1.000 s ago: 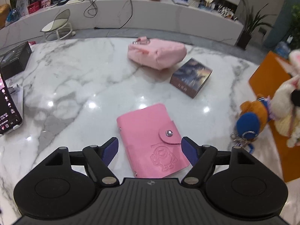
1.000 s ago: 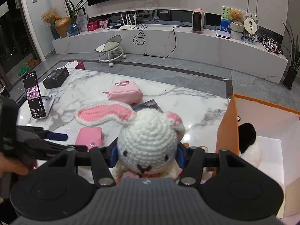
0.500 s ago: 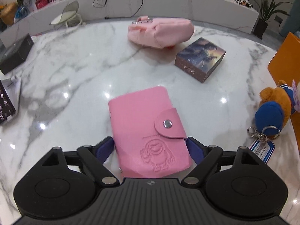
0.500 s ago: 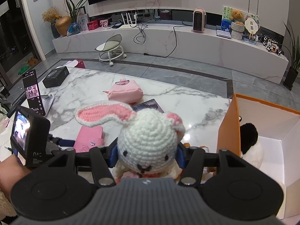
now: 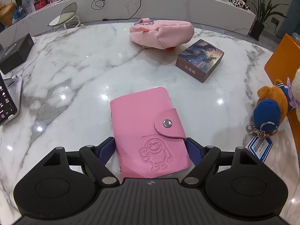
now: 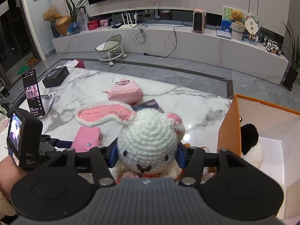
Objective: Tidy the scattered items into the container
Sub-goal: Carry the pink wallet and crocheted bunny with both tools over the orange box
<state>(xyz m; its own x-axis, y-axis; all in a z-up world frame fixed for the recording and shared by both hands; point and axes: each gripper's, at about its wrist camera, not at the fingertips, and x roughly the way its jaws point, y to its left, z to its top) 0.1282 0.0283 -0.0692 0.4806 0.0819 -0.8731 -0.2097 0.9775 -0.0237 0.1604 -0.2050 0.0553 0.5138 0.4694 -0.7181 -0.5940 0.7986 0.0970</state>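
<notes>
My left gripper has its blue pads on both sides of a pink snap wallet lying on the marble table; the pads touch its edges. My right gripper is shut on a white crocheted bunny held above the table, left of the orange box. The box holds a black and white plush. A pink pouch, a picture box and a bear keychain lie on the table.
A phone on a stand and a black box sit at the table's left. The left gripper with its camera shows in the right wrist view. The orange box wall stands at the right.
My left gripper moved forward over the pink wallet and closed its pads onto the wallet's sides. The right gripper with the bunny stayed nearly still.
</notes>
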